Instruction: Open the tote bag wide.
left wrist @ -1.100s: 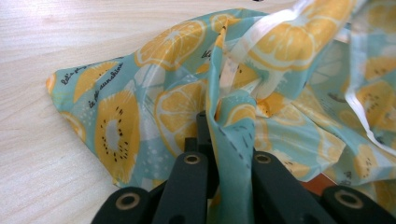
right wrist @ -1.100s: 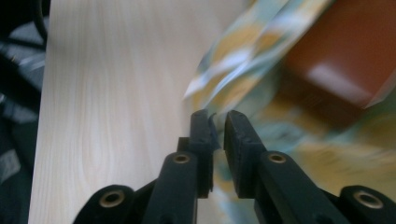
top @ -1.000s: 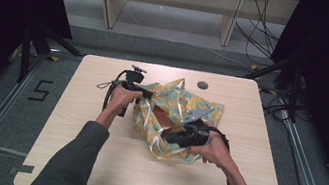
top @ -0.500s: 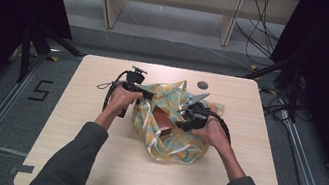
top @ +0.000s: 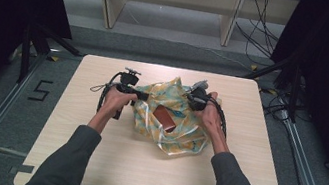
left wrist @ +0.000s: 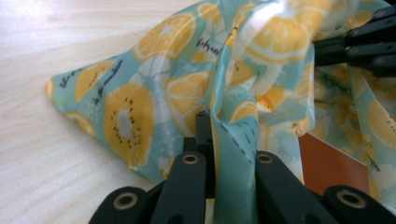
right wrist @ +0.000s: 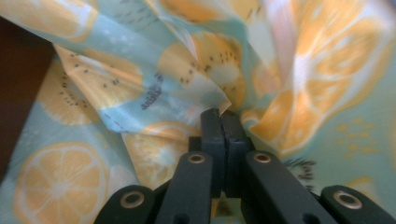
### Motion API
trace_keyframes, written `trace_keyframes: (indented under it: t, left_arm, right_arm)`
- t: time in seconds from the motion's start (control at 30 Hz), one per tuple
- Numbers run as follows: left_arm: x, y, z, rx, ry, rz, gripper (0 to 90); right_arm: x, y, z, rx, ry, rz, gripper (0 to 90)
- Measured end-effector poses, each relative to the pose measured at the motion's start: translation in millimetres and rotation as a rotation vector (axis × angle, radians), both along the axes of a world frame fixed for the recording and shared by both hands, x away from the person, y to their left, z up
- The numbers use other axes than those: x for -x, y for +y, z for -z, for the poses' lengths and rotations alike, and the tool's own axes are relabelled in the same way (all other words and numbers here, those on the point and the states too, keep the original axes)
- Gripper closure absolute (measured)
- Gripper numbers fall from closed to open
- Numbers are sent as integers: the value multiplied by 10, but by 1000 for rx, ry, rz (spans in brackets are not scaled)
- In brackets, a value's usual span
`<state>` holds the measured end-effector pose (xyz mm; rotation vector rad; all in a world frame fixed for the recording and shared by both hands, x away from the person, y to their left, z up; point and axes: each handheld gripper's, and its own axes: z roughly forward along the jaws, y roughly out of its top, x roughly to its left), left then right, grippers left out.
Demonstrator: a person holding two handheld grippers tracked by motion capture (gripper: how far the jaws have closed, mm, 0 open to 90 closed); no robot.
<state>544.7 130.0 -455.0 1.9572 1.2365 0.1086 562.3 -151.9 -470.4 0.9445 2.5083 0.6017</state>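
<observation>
while the left gripper (left wrist: 211,122) is clamping the teal fruit-print plastic bag (top: 170,119) on the bench (top: 139,169), the right gripper (right wrist: 223,116) is pinching its far rim, spreading the mouth around the brown box (top: 166,119).

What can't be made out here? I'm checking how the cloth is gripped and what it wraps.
- Brown box: mostly covered by the fruit-print cloth in the high view; cut off by the edge in both gripper views.
- Right gripper: jaws shut; whether cloth is pinched, the folds hide.
- Left gripper: shut on a fold; its far jaw hidden behind it.

Both grippers (top: 144,96) (top: 191,98) clamped, facing inward
</observation>
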Motion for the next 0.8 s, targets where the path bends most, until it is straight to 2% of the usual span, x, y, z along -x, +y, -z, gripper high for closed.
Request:
trace_keyframes:
  t: [0.03, 0.1, 0.17, 0.23, 0.27, 0.3, 0.33, 0.37, 0.4, 0.43, 0.47, 0.5, 0.53, 0.57, 0.6, 0.63, 0.67, 0.7, 0.73, 0.77, 0.8]
  left_arm:
    - [3, 9, 20, 0, -4, -10, 876]
    - [7, 25, 34, -2, -5, -16, 877]
    - [18, 23, 26, -6, -5, -23, 876]
    - [29, 9, 11, 8, -14, -13, 868]
    - [29, 9, 11, 8, -14, -13, 863]
    - [38, -6, -8, 7, -22, -9, 863]
    - [41, -14, -19, 5, -24, -5, 858]
    - [42, -34, -27, 6, -29, 0, 858]
    - [42, -34, -27, 6, -29, 0, 857]
    - [36, -58, -19, 3, -26, -5, 853]
    - [36, -58, -19, 3, -26, -5, 851]
    - [30, -71, -11, -2, -20, 0, 850]
    - [29, -79, -5, -3, -22, -6, 851]
    - [22, -87, 4, -3, -19, -3, 851]
    - [21, -95, 9, -4, -17, -9, 852]
    - [19, -103, 11, 0, -14, -14, 853]
    - [19, -103, 11, 0, -14, -14, 854]
    - [19, -106, 7, -7, -15, -10, 857]
    - [19, -106, 7, -7, -15, -10, 859]
    - [13, -91, 5, -17, -23, -18, 862]
    - [13, -91, 5, -17, -23, -18, 865]
  right_arm:
    - [-12, 13, 38, -14, 4, 8, 900]
    - [-17, 31, 40, -1, -16, 15, 900]
    - [-11, 42, 9, 7, -10, 14, 900]
    - [13, 37, -45, -18, -7, 34, 825]
    - [13, 37, -45, -18, -7, 34, 825]
    - [21, 28, -68, -38, -10, 27, 788]
    - [49, 13, -135, -59, -14, -3, 730]
    - [145, 9, -242, -111, -45, 0, 668]
    - [186, 10, -272, -149, -54, -5, 653]
    - [257, 13, -340, -174, -39, -6, 647]
    - [257, 13, -340, -174, -39, -6, 647]
    - [421, 16, -452, -234, -1, -40, 648]
    - [472, 14, -479, -249, 14, -55, 653]
    - [509, 18, -477, -264, -2, -75, 661]
    - [582, 23, -495, -274, 34, -106, 676]
    - [609, 34, -461, -294, 26, -160, 685]
    - [609, 34, -461, -294, 26, -160, 685]
    - [704, 42, -419, -271, 75, -181, 746]
    - [704, 42, -419, -271, 75, -181, 746]
    - [755, -3, -305, -195, 91, -213, 863]
    - [773, -42, -266, -179, 106, -205, 891]
